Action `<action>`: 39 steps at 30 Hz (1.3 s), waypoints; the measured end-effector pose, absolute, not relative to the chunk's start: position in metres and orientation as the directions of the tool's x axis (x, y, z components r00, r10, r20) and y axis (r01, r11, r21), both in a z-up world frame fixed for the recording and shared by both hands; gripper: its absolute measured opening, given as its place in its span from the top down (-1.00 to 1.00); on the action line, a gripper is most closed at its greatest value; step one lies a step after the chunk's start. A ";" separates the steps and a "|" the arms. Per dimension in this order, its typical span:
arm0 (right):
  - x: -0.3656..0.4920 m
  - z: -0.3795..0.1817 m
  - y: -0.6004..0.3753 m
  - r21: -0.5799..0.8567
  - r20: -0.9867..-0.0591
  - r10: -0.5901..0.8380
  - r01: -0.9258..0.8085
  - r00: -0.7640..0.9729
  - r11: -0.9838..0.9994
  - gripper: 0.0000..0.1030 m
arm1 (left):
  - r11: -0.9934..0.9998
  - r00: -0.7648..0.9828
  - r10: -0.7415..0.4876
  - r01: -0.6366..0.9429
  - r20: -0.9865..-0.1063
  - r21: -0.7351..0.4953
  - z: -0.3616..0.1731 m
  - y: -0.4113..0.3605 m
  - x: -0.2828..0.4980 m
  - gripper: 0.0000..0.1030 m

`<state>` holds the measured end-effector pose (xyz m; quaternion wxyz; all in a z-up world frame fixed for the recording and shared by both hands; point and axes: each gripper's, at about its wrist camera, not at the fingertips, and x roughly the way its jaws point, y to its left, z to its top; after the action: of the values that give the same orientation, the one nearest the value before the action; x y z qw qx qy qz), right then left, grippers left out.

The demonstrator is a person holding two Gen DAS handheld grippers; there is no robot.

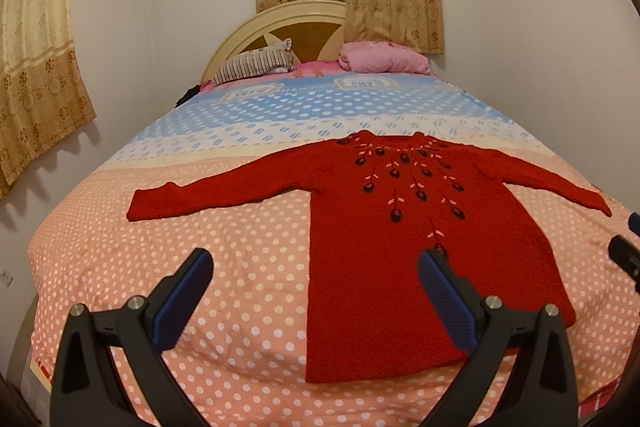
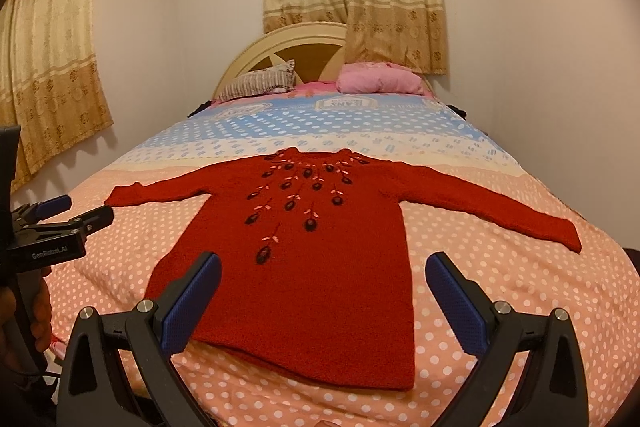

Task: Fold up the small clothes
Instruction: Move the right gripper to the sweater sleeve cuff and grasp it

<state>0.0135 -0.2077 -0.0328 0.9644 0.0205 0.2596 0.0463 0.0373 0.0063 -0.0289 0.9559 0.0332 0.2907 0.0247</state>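
- While the bed (image 1: 248,267) fills both views under its dotted peach-and-blue cover, the red sweater (image 1: 384,227) lies flat and face up on the peach end, neckline toward 12 o'clock and the headboard (image 1: 280,27), hem toward 6 o'clock and the grippers.
- Because its body runs 12 to 6 and the two sleeves spread out toward 9 and 3, the long axis of the spread garment is the sleeve line, crosswise to both pairs of fingers.
- In the left wrist view the left gripper (image 1: 316,291) hangs above the cover with jaws wide and nothing between them; the body's left edge sits at about 12 o'clock from its gap, and the left sleeve (image 1: 208,195) reaches out toward 10 o'clock.
- In the right wrist view the right gripper (image 2: 322,291) is likewise spread wide and empty, above the hem, with the right sleeve (image 2: 500,211) trailing toward 2 o'clock.
- Each sleeve looks nearer its own-side gripper, so I judge a first fold would bring each sleeve in across the chest, each tool taking its own side.
- The embroidered flowers (image 2: 296,195) mark the chest centre, a fair guide for where the cuffs should land.
- No part of the sweater is pinched yet; folding has not begun.
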 end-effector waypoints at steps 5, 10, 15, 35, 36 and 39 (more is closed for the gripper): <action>0.037 -0.043 -0.227 0.053 -0.527 0.050 -0.026 0.848 0.998 -0.98 | 0.994 0.820 0.078 -0.018 -0.567 0.111 -0.036 0.004 0.063 -1.00; 0.066 -0.055 -0.254 0.067 -0.567 0.014 0.029 0.824 0.997 -0.98 | 0.990 0.800 0.085 -0.002 -0.594 0.139 -0.045 0.000 0.094 -1.00; 0.095 -0.064 -0.286 0.079 -0.610 -0.014 0.078 0.793 0.994 -0.98 | 0.990 0.783 0.087 0.003 -0.616 0.144 -0.054 -0.003 0.124 -1.00; 0.169 -0.116 -0.470 0.177 -0.730 -0.160 0.410 0.664 0.895 -0.98 | 0.986 0.692 0.068 0.064 -0.719 0.155 -0.113 -0.036 0.227 -1.00; 0.168 -0.116 -0.482 0.187 -0.728 -0.168 0.429 0.664 0.883 -0.98 | 0.986 0.689 0.071 0.061 -0.721 0.156 -0.116 -0.036 0.231 -1.00; 0.162 -0.115 -0.523 0.210 -0.727 -0.209 0.502 0.654 0.839 -0.97 | 0.985 0.687 0.081 0.053 -0.722 0.162 -0.121 -0.035 0.239 -1.00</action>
<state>0.1625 -0.5231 -0.1147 0.8869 0.2008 0.3646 -0.2004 0.2393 -0.0346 -0.1208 0.9146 0.0851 0.3953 0.0077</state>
